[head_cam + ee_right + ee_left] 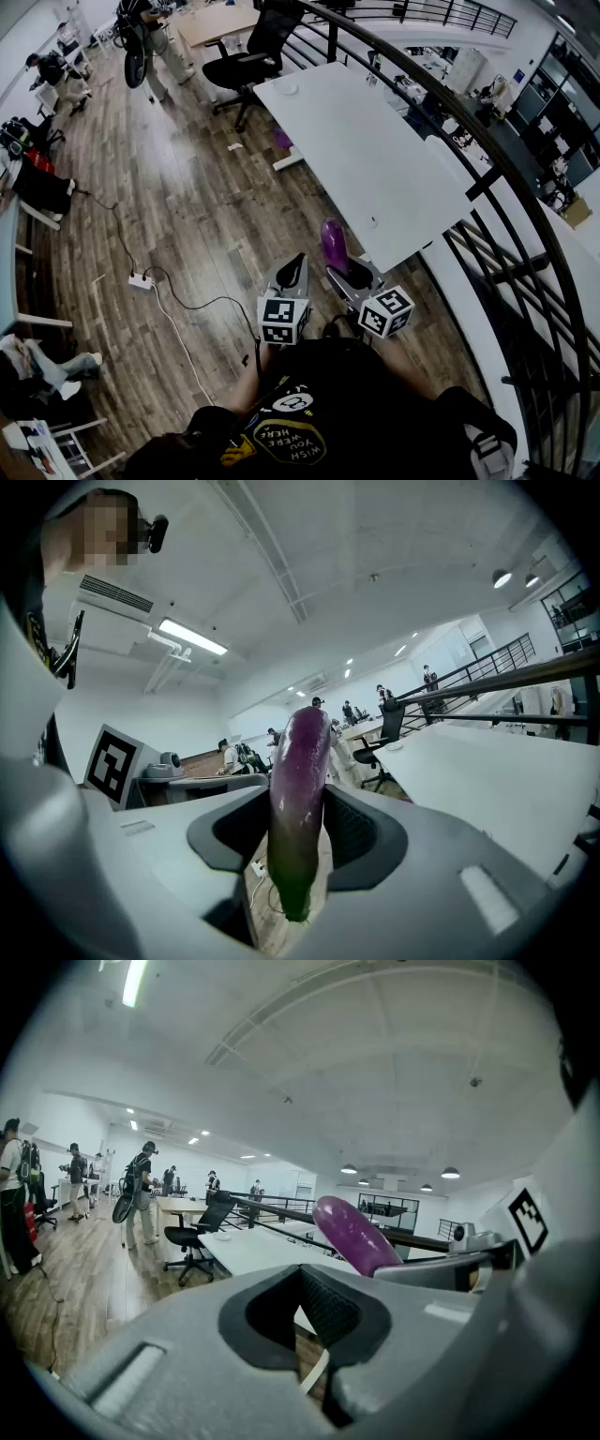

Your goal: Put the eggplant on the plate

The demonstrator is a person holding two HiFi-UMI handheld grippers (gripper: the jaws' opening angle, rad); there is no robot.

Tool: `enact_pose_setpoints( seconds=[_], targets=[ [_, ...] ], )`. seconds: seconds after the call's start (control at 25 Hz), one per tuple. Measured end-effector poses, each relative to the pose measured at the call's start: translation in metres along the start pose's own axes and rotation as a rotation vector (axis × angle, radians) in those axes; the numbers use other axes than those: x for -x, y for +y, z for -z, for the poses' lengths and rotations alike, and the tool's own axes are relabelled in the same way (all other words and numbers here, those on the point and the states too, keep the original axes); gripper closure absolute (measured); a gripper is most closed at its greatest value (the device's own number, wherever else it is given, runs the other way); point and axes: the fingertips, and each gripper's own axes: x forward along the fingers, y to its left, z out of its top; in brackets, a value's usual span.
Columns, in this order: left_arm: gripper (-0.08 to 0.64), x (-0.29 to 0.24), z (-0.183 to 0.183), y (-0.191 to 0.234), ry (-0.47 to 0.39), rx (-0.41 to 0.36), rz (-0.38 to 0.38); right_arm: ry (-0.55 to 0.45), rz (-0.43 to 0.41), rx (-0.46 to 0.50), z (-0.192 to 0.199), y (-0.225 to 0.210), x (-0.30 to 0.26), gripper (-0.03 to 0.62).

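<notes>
A glossy purple eggplant (333,246) stands upright between the jaws of my right gripper (344,273), which is shut on it in the air just off the near corner of the white table (375,159). In the right gripper view the eggplant (300,799) fills the gap of the gripper (298,841), stem end down. A small white round dish (286,89), perhaps the plate, lies at the table's far end. My left gripper (293,269) hangs beside the right one, jaws together and holding nothing; its own view shows the gripper (314,1321) with the eggplant (354,1235) to its right.
A black curved railing (487,178) runs along the table's right side. A black office chair (246,58) stands at the far end, and something purple (281,139) sits under the table. A power strip (141,280) and cable lie on the wooden floor; people stand far off.
</notes>
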Motion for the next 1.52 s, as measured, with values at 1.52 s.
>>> enact_pose_setpoints(
  seconds=[1.52],
  targets=[
    [0.555,-0.016,0.008,0.122,0.032,0.098,0.009,-0.003,-0.121,-0.048,-0.004,0.036,-0.134,0.413]
  ],
)
